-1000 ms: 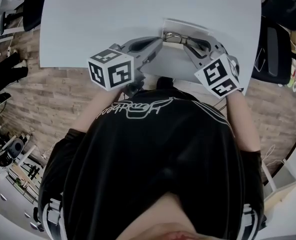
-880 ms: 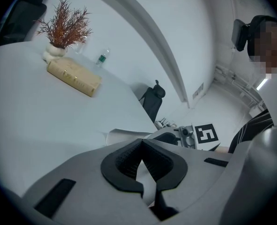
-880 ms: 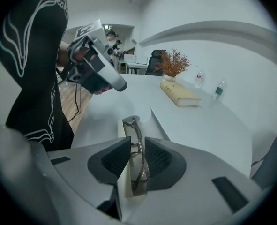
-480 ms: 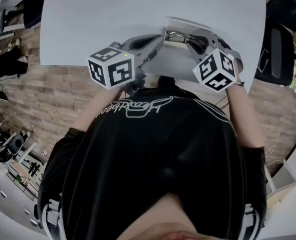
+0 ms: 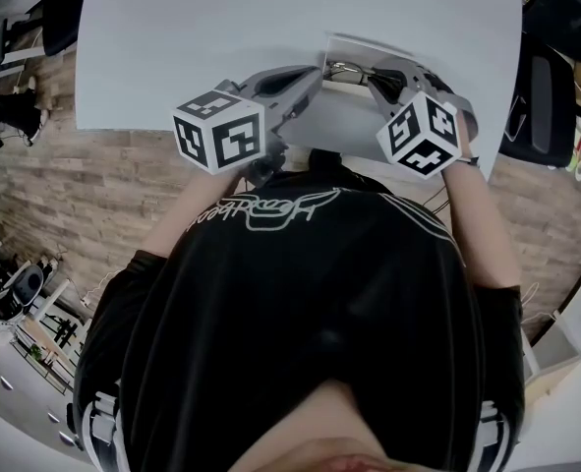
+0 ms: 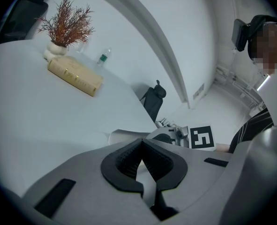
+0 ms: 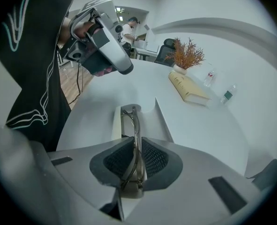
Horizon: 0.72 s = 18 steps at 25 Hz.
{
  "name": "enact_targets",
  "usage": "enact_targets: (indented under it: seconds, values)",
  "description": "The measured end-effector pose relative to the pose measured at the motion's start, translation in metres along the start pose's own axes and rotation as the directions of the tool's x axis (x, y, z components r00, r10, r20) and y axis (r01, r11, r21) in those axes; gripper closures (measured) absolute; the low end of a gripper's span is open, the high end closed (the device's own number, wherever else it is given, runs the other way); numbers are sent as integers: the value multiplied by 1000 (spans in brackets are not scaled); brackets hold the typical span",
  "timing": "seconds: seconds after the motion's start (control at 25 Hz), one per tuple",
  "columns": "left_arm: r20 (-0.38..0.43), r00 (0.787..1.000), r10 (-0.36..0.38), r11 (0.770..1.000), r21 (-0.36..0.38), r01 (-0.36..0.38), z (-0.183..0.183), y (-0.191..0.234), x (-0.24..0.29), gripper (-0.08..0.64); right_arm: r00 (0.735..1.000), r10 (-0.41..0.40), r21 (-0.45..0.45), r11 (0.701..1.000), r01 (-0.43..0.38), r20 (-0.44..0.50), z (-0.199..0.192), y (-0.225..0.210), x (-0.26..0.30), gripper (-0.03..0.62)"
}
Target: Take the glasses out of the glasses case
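right gripper (image 7: 136, 146) has its jaws clamped on the glasses (image 7: 132, 121), thin metal frame running straight between the pads, so the grasp is made. far end of the frame sits inside the open white glasses case (image 7: 116, 125) on the table (image 5: 221, 28), so as far as i can judge they're not out yet. left gripper (image 6: 142, 146) sits just beside the case's edge, pads pinched together at the tips, and whether the pale sliver between them is the case i can't tell. what's left: lift the glasses clear of the case
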<state>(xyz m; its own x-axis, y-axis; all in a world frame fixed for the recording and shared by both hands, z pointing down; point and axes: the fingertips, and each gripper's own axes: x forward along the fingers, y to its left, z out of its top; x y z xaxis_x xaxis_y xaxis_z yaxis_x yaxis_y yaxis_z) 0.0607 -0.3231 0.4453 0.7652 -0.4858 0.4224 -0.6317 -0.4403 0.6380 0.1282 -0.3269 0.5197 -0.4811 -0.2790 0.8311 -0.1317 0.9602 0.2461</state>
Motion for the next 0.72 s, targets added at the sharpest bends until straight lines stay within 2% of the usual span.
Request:
enact_targets:
  seconds: [0.16,0.72]
  values:
    - [-5,1000,5,1000,18,-5,-2,0,1,554,1000,7,-25,1000,-7,-20,-3,1,2,551]
    - [16,1000,5,1000,0,-5,0,2,1,554,999,24,-74,997,-27,-44,-5,2,4,565]
